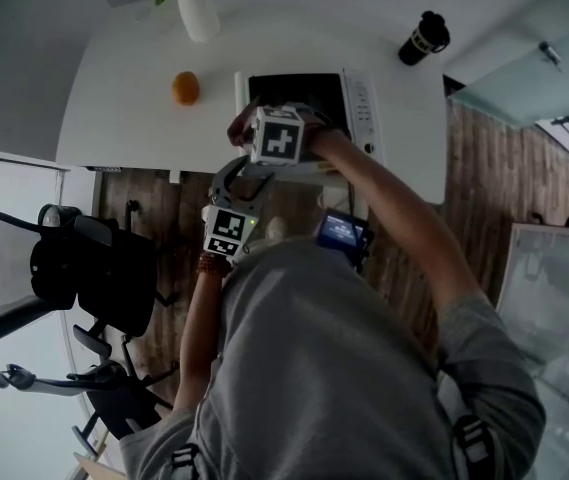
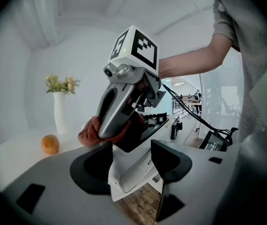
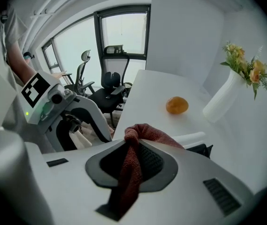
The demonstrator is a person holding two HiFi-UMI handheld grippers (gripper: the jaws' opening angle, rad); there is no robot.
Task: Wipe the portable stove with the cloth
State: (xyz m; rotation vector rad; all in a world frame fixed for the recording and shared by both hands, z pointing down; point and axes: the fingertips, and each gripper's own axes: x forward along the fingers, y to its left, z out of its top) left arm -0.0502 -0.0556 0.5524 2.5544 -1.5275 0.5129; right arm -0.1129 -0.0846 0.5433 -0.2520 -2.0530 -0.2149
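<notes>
Cloth (image 3: pixel 131 172) sat pinched in the shut right tongs (image 3: pixel 129 139), seemingly mid-wipe on the stove (image 2: pixel 138 172) clamped by the left tongs (image 2: pixel 133 150); next stroke likely needed steady downward pressure.

A white table (image 1: pixel 114 118) with a rounded corner fills the top of the head view, and below it runs a dark wood-plank floor (image 1: pixel 479 183). A black mesh office chair (image 1: pixel 79 268) stands at the left edge and a pale glass panel (image 1: pixel 554 298) at the right. In the right gripper view, a tall dark-framed window (image 3: pixel 124 29) at upper centre lets in bright daylight, more black office chairs (image 3: pixel 110 86) stand beneath it, and a plain white wall (image 3: pixel 185 36) takes up the right side.
</notes>
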